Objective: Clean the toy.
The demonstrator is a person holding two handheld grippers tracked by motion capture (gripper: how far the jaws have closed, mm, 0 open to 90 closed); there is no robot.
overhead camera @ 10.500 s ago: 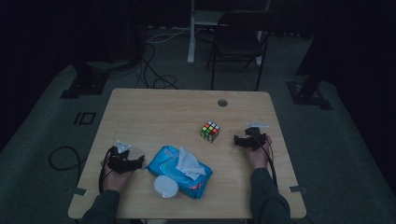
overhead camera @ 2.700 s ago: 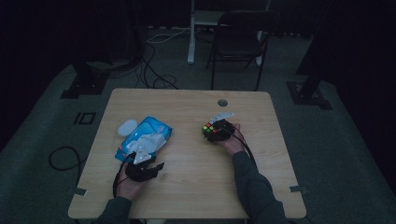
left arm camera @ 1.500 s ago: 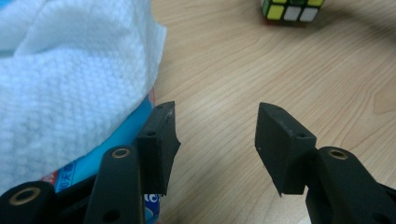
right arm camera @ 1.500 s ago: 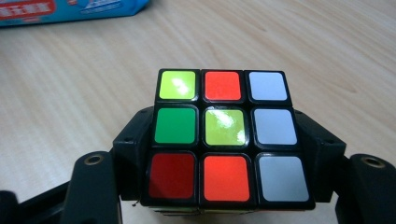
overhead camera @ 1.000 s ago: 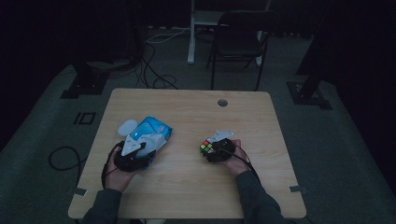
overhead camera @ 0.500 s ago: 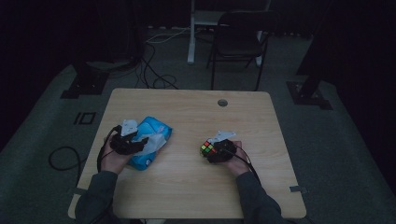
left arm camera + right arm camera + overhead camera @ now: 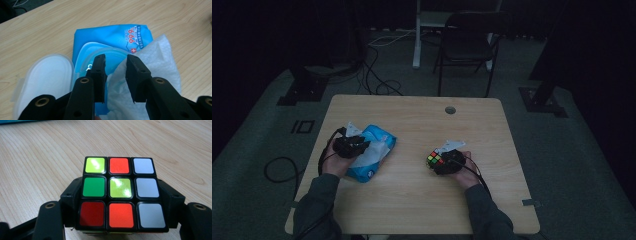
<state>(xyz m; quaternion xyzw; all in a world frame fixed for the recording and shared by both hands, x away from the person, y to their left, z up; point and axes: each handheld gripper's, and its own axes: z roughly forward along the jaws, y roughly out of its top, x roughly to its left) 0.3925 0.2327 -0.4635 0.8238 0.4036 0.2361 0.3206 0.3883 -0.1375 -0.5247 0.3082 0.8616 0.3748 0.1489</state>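
A blue wet-wipe pack lies on the table with its clear lid flipped open, and a white wipe sticks out of the opening. My left gripper is over the opening. Its jaws have just been closing, with the wipe's bunched edge between them and a gap still showing. From above, the left gripper sits on the pack at the table's left. My right gripper is shut on a Rubik's cube, its jaws on opposite sides. In the high view the right gripper and the cube rest on the table right of centre.
The wooden table has a round cable hole near its far edge. Beyond it stand a dark chair and a white post, with cables on the floor. Black stand bases sit on the floor at both sides.
My left hand has moved up the table along the pack's left side, and its gripper now lies over the pack's opening. The right hand and the cube have stayed in place.
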